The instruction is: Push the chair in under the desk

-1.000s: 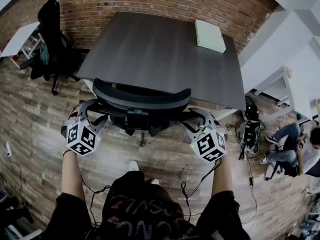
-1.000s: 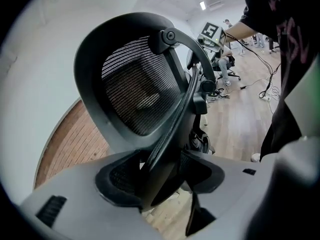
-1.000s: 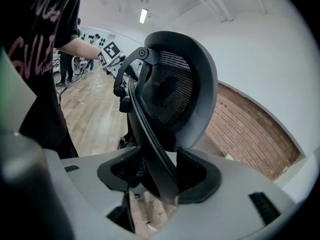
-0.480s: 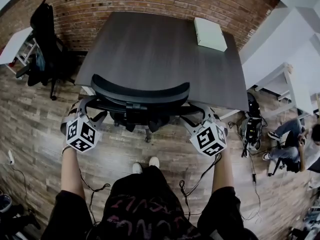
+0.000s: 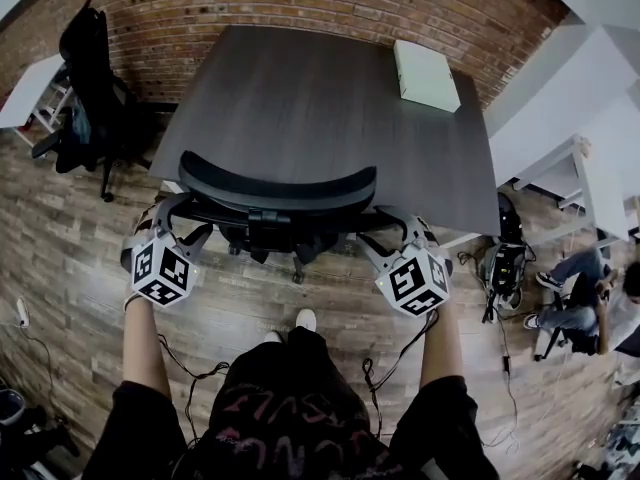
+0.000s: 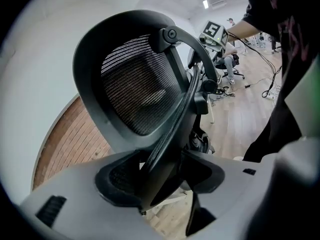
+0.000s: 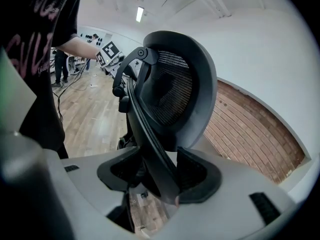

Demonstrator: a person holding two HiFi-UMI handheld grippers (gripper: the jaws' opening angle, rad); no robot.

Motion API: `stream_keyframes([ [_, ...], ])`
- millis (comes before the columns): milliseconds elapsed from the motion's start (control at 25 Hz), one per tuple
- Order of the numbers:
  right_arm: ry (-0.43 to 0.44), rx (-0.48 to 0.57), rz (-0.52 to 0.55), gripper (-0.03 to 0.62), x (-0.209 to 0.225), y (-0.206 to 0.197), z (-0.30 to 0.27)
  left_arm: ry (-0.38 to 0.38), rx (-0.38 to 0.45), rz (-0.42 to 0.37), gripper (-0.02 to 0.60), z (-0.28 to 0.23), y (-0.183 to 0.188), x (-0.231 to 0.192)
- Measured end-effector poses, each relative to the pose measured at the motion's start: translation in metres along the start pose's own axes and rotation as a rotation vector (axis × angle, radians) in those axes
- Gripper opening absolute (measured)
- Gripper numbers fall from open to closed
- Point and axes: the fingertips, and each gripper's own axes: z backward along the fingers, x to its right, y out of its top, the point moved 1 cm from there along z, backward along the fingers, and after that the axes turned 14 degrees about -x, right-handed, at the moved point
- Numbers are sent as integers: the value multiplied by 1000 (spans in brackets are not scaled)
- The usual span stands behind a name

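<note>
The black mesh-backed chair (image 5: 277,192) stands at the front edge of the dark grey desk (image 5: 320,98), its seat mostly hidden beneath the desktop. My left gripper (image 5: 178,210) is shut on the left end of the backrest frame, and my right gripper (image 5: 388,228) is shut on the right end. In the left gripper view the curved backrest (image 6: 131,86) rises from between the left gripper (image 6: 165,176) pads. The right gripper view shows the same backrest (image 7: 176,86) edge pinched in the right gripper (image 7: 157,176).
A white box (image 5: 427,74) lies on the desk's far right corner. A brick wall (image 5: 300,3) runs behind the desk. A second black chair (image 5: 88,78) and a white table (image 5: 25,90) stand at left. At right are a white desk (image 5: 560,183), floor equipment (image 5: 503,258) and a seated person (image 5: 590,298).
The chair has rolled a little farther under the desk with both grippers still on its backrest. The person's feet have stepped forward behind it.
</note>
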Motion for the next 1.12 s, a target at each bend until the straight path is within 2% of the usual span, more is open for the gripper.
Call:
stream_keyframes([
  [520,-3,2,-9,232,-2,9,-3,2,-12,10,273,-3,-6,-10],
  [760,-45,-15,-35,232,-3,9,-1,29,-16,-12,273,-2,-8,-8],
  [960,-88,41,-131,229,1,12,11,47,-21,-11,273,3,-8,-9],
  [1120,-129,108,-222,221,3,18,26,61,30,72,272,14,-9,-11],
])
